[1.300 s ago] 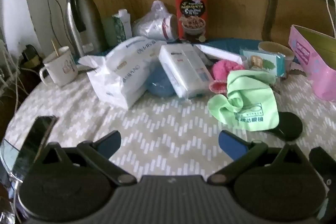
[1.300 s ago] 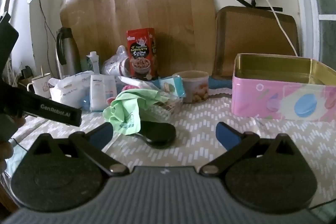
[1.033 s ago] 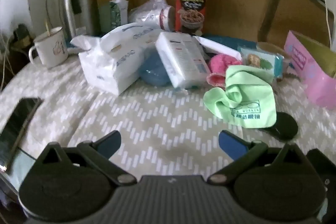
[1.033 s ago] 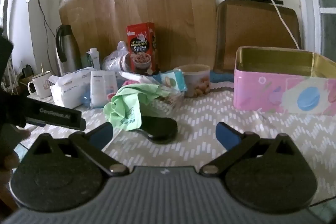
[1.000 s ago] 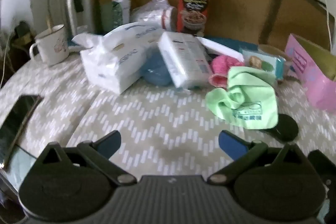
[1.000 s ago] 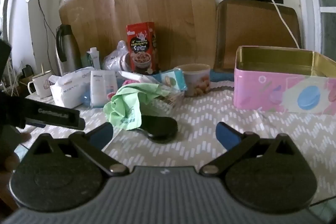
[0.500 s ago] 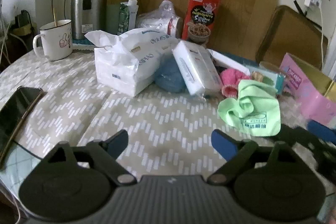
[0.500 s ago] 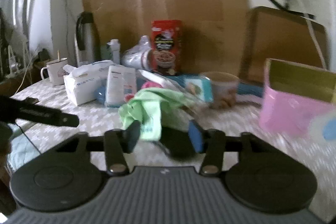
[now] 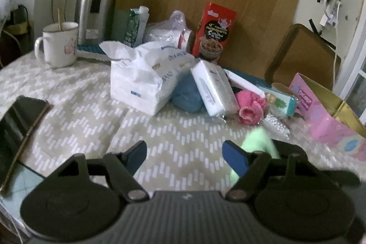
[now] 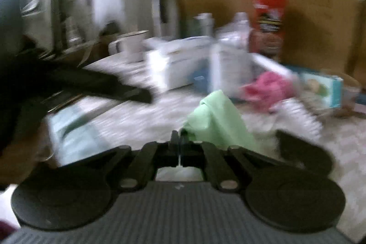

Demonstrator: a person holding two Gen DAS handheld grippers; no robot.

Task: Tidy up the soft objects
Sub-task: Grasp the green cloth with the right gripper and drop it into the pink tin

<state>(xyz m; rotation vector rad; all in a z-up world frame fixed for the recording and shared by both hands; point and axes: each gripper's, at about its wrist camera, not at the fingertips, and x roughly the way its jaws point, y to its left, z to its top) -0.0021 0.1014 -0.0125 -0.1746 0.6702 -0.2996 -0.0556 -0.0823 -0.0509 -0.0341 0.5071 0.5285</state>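
I note the light green cloth (image 10: 217, 120), crumpled and motion-blurred, pinched at one corner by my clenched right gripper (image 10: 179, 141), while my left gripper (image 9: 185, 154) is closing on nothing.

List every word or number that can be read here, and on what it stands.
None reads surely.
tissue pack: blue print, upside down, blurred.
red box: blurred.
pink tin: label too small.
Right wrist view: all blurred.

A lived-in home: patterned tablecloth (image 9: 75, 93), mug (image 9: 60, 44), thermos (image 9: 97, 1), cereal box (image 9: 213, 31), tissue pack (image 9: 146, 77).
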